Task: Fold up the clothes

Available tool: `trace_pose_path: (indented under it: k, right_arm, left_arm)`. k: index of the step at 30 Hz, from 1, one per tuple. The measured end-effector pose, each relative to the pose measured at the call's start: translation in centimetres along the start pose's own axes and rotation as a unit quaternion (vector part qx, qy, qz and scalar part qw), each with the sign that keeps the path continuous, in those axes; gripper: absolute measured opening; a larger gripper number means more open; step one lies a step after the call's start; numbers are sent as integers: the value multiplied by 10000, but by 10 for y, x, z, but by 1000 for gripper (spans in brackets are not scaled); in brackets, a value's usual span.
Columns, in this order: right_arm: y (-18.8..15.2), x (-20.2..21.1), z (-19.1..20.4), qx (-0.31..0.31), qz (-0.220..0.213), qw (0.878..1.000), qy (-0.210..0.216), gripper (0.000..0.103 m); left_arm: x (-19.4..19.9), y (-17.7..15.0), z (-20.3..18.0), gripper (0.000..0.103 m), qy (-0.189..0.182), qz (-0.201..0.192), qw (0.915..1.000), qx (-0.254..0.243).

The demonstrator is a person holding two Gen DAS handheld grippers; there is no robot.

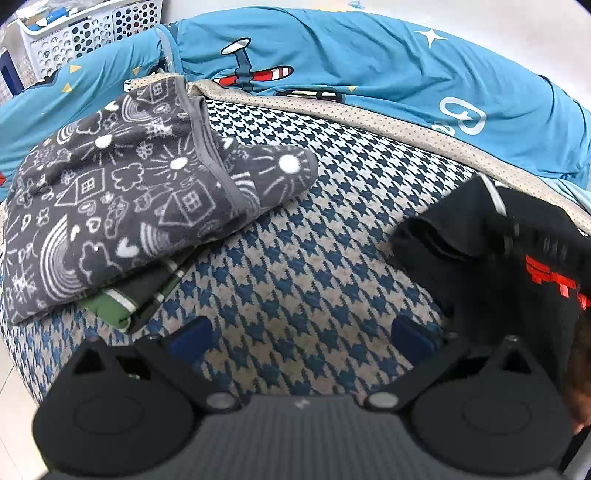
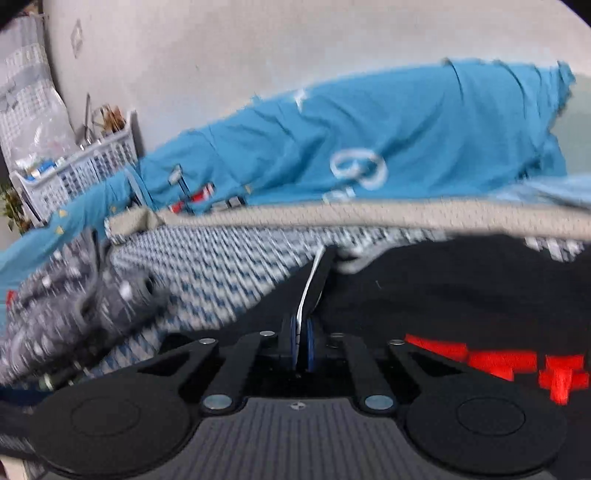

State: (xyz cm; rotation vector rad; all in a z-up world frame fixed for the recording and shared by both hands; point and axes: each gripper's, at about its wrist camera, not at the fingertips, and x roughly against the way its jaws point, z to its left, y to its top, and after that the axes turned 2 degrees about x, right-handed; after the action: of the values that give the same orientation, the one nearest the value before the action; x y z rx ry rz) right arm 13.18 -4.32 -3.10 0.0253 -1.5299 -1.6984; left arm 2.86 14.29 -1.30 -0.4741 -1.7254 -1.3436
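Note:
My left gripper (image 1: 301,338) hangs open over bare houndstooth cloth (image 1: 303,236), with nothing between its blue pads. To its left, a folded grey garment with white doodles (image 1: 122,206) rests on a green striped garment (image 1: 129,302). At the right lies a black garment with red print (image 1: 465,258), lifted at its near edge, where a white strip (image 1: 496,197) shows. In the blurred right wrist view, my right gripper (image 2: 302,332) is shut on the black garment (image 2: 443,288), and the white strip (image 2: 312,280) runs up from between the pads.
A blue cartoon-print quilt (image 1: 369,62) is bunched along the back behind a beige dotted border (image 1: 369,114). A white perforated basket (image 1: 85,29) full of odds and ends stands at the far left against the wall. The houndstooth surface drops off at the front left.

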Motion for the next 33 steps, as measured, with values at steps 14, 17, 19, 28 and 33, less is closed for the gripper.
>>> trace_pose_path:
  k: [14, 17, 19, 28, 33]
  right_arm:
    - [46, -52, 66, 511, -282, 9959, 688, 7]
    - [48, -63, 65, 366, -291, 9964, 710, 7]
    - [50, -71, 61, 224, -239, 9969, 711, 8]
    - [43, -64, 43, 346, 265, 9945, 957, 30]
    - [49, -35, 7, 426, 74, 9976, 536, 30]
  left_arm:
    - [-6, 4, 6, 103, 83, 114, 9997, 211]
    - [-6, 4, 5, 103, 69, 110, 9997, 216]
    - [-7, 3, 4, 103, 59, 133, 9997, 203]
    - [-10, 2, -5, 103, 85, 161, 9997, 151]
    - [-11, 0, -16, 103, 38, 189, 9998, 82]
